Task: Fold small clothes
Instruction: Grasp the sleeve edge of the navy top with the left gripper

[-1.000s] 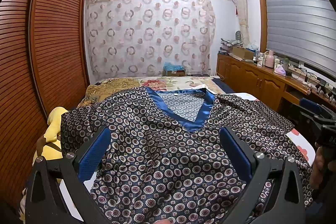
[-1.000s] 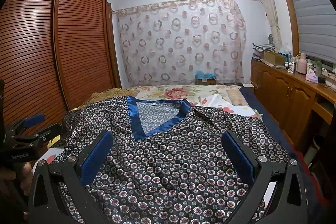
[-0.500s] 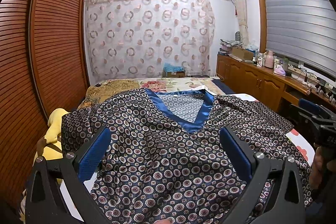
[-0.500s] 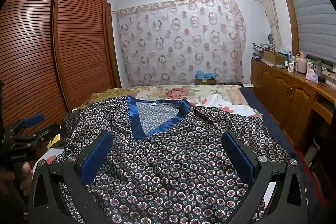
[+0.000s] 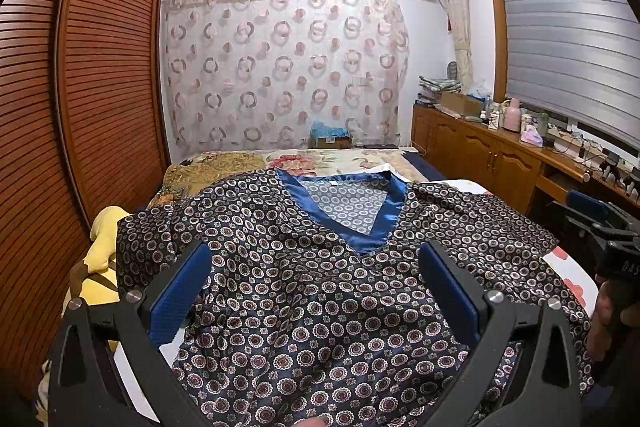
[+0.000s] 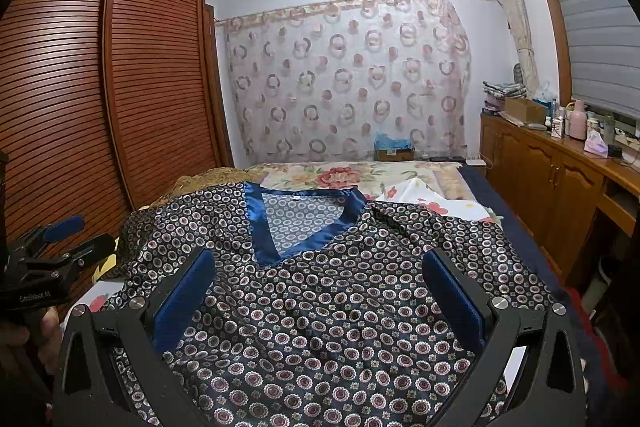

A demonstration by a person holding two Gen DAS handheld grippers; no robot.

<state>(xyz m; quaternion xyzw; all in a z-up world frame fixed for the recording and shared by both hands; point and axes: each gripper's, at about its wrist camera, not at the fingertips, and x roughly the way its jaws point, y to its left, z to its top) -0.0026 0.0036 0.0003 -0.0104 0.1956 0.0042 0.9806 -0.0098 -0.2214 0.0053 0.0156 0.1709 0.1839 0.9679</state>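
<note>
A dark navy satin top with a circle print (image 5: 320,291) lies spread flat on the bed, its blue V-neck collar (image 5: 360,223) pointing away from me; it also shows in the right wrist view (image 6: 340,311). My left gripper (image 5: 314,287) is open and empty above the top's lower front, blue pads wide apart. My right gripper (image 6: 318,291) is open and empty above the same area. The right gripper shows at the far right of the left wrist view (image 5: 608,227). The left gripper shows at the far left of the right wrist view (image 6: 56,247).
The bed (image 6: 404,183) has a floral sheet. A yellow soft toy (image 5: 102,247) lies at its left edge. Louvred wooden wardrobe doors (image 6: 120,87) stand on the left, a wooden sideboard (image 6: 560,187) with clutter on the right, a curtain (image 5: 280,75) at the back.
</note>
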